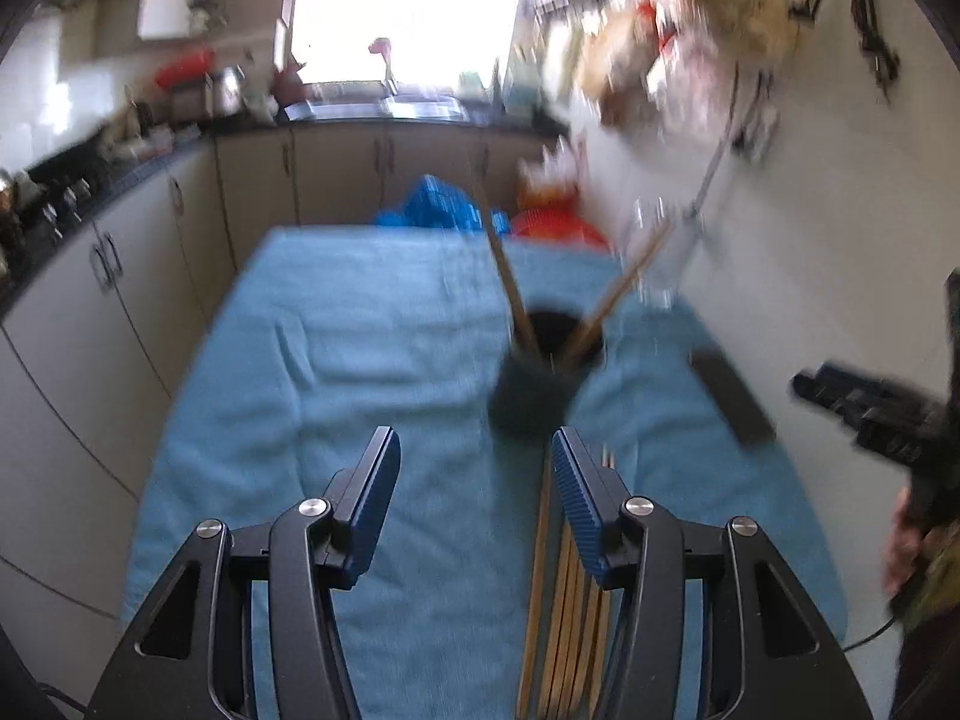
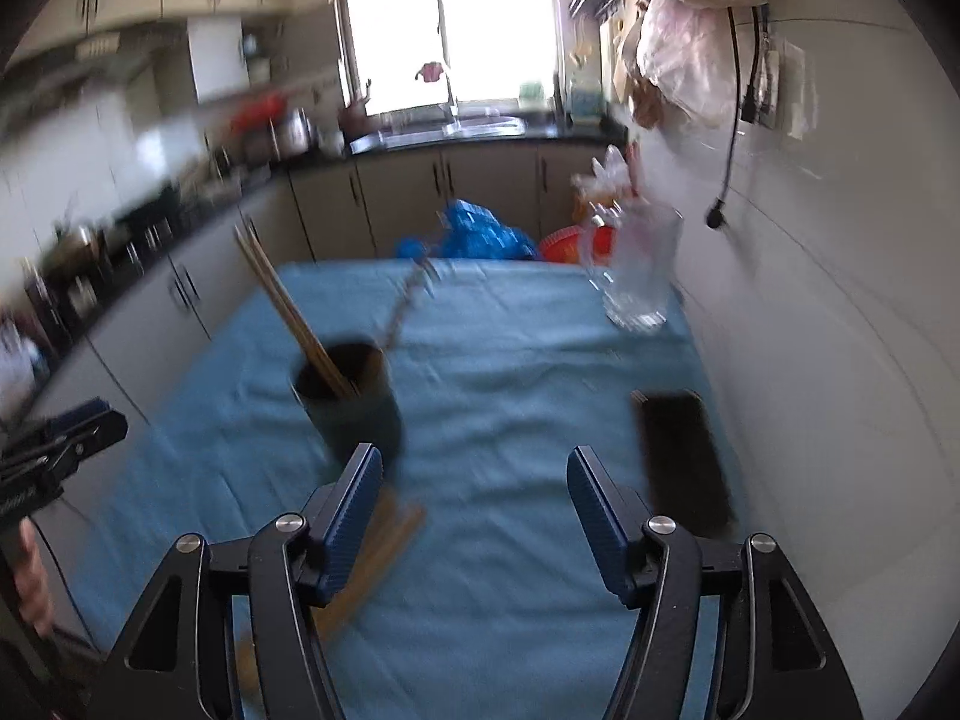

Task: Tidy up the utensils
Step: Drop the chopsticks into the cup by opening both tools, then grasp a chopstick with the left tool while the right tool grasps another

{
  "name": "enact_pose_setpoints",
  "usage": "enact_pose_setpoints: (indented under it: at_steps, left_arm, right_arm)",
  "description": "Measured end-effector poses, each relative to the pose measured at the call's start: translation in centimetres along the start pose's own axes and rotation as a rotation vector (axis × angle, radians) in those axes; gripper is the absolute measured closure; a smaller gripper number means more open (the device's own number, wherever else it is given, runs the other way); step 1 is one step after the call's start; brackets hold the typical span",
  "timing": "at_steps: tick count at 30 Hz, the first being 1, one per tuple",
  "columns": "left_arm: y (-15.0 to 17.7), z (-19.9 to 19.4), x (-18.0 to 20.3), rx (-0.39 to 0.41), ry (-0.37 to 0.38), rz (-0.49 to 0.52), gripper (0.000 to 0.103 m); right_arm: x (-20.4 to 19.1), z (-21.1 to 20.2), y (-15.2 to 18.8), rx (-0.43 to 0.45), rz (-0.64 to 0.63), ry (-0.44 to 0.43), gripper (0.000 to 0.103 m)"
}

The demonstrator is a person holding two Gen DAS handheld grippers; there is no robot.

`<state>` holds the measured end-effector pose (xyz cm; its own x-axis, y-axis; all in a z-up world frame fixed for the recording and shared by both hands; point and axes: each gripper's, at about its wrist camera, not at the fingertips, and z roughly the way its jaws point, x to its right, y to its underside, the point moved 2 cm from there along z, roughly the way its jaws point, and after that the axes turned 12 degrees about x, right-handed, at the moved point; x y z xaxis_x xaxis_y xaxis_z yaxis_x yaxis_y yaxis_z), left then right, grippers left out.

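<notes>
While both grippers' fingers gape empty, a blue cloth [image 2: 510,372] covers what seems a kitchen table.

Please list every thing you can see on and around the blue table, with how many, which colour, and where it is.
cloth: one, blue, covers the table
cup: one, dark, upright left of centre
chopsticks in cup: a few, wooden, leaning out
loose chopsticks: a bundle, wooden, flat on the near cloth
glass mug: one, clear, far right corner
case: one, black, flat near the right edge
blue bag: one, behind the table
left hand-held gripper: black with blue pads, open, empty
right hand-held gripper: same, open, empty
</notes>
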<state>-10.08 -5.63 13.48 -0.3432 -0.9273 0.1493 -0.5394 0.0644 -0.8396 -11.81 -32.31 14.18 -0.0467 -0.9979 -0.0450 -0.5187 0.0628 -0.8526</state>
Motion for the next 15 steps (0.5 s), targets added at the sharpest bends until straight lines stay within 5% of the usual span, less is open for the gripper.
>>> enact_pose_setpoints:
  at_steps: [5,15]
  left_arm:
    - [5.2,4.2,1.0,-0.155,0.072,0.016,0.059]
    - [8.8,11.1,4.3,-0.301,0.113,0.089,0.082]
  right_arm:
    - [2.3,-1.4,3.5,-0.062,-0.007,0.035,0.034]
    - [1.2,2.7,10.6,-0.244,0.257,-0.185,0.041]
